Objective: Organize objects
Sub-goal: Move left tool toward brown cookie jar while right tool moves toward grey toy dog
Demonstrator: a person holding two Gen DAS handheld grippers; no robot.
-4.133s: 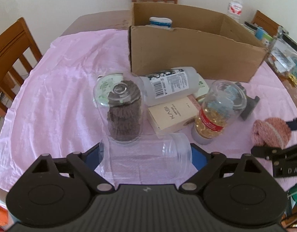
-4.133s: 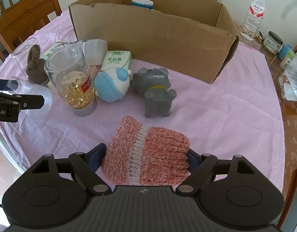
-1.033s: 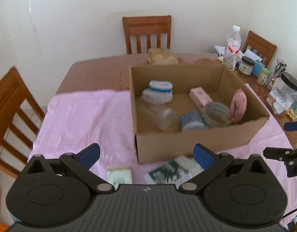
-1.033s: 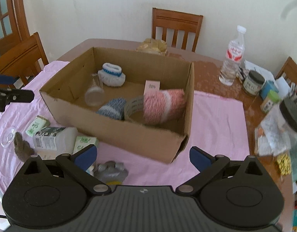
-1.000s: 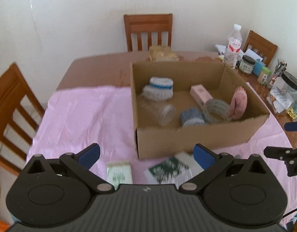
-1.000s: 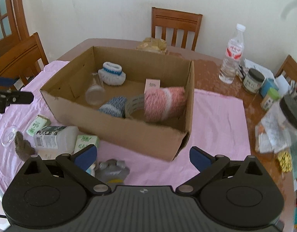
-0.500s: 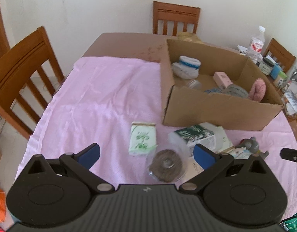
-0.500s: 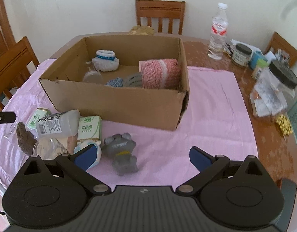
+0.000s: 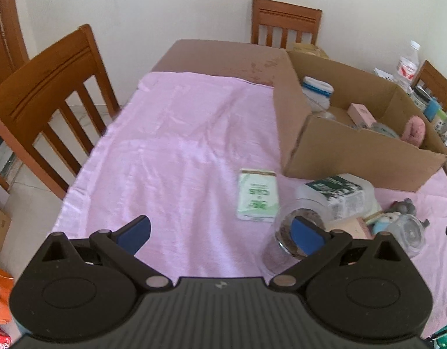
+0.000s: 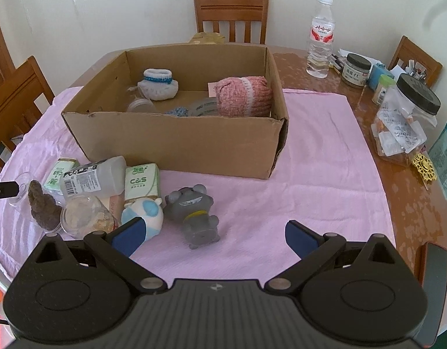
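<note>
Our left gripper (image 9: 220, 234) hangs over the pink cloth (image 9: 177, 145) with its fingers (image 9: 134, 232) spread wide and nothing between them. Just ahead of its right finger stands a clear jar (image 9: 293, 241) with a dark brown lump inside; the fingertip overlaps the jar in view, though we cannot tell whether they touch. Beyond that finger lie a green tissue pack (image 9: 257, 195) and a white bottle (image 9: 337, 193) on its side.

Our right gripper (image 10: 213, 237) also has its fingers (image 10: 127, 237) set wide, holding nothing. Between them, slightly ahead, a grey toy (image 10: 194, 213) lies on the cloth. Just past the left fingertip sits a blue-and-white toy (image 10: 143, 213), and further left a jar (image 10: 83, 218) of yellowish capsules, then the jar with the brown lump (image 10: 41, 205). A second tissue pack (image 10: 142, 181) lies ahead of the left finger, beside the white bottle (image 10: 92, 177).

Far ahead, between the fingers, stands the cardboard box (image 10: 177, 142) on the table (image 10: 398, 203). Inside it we see a pink knitted roll (image 10: 244, 96), a white-and-blue knitted piece (image 10: 158, 84) and a clear jar (image 10: 140, 106) on its side. A water bottle (image 10: 321, 37) stands beyond the right finger.
</note>
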